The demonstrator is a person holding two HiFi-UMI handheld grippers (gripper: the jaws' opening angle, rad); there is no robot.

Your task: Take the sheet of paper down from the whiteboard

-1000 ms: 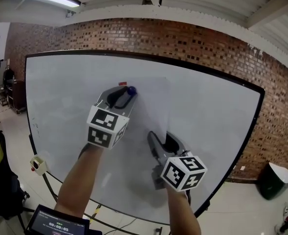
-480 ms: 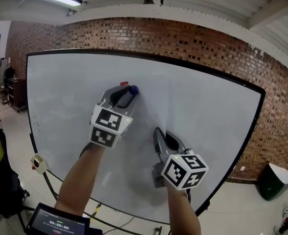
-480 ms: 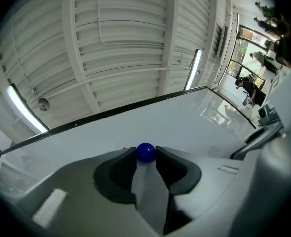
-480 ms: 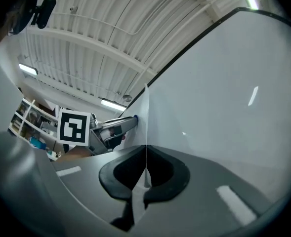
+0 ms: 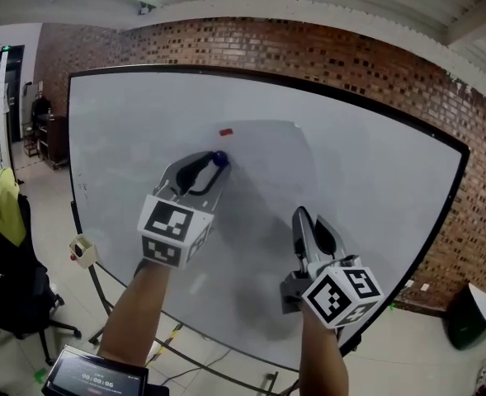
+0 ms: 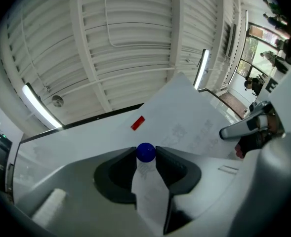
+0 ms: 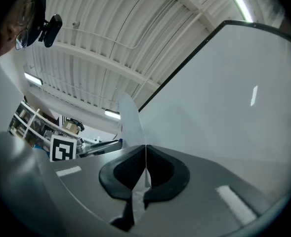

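Note:
A white sheet of paper hangs on the whiteboard, with a small red magnet at its top left corner. My left gripper is shut on a round blue magnet, a little below the red one. In the left gripper view the blue magnet sits pinched between the jaws, with the red magnet and the paper beyond. My right gripper is shut on the paper's lower right edge. In the right gripper view the paper stands edge-on out of that gripper's shut jaws.
A brick wall runs behind the board. At the left stands a black chair with a yellow garment. A small holder is fixed to the board's lower left frame. A dark bin is at the right, a timer screen below.
My right gripper's jaws have closed on the paper's edge and shifted right. My left gripper has drawn the blue magnet down, away from the red magnet.

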